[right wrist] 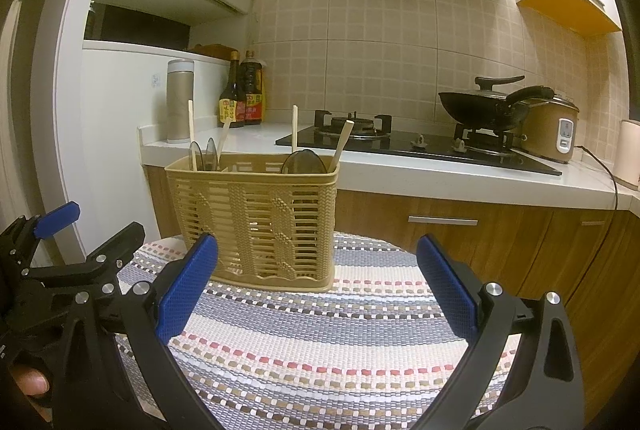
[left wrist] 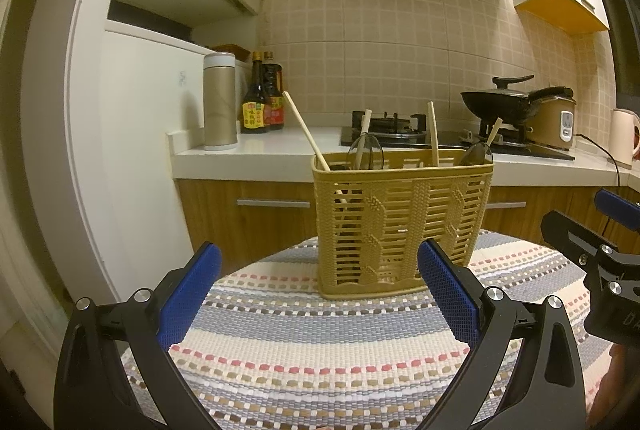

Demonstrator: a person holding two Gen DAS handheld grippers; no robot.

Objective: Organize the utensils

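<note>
- Two hand-held grippers hang over a striped mat (left wrist: 304, 342): the left hand-held gripper (left wrist: 320, 294) and the right hand-held gripper (right wrist: 318, 290), both with blue pads spread wide and nothing between them.
- A tan slotted basket (left wrist: 400, 226) stands upright on the mat, at 12 o'clock from the left one and 11 o'clock from the right.
- Chopsticks (left wrist: 306, 130) and dark spoons (left wrist: 366, 152) stick up out of the basket.
- Behind it runs the kitchen worktop (right wrist: 384, 166) with a wok (right wrist: 480, 106).

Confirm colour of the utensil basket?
Tan, beige-yellow plastic with a woven lattice pattern; the utensil basket shows best in the left wrist view.
</note>
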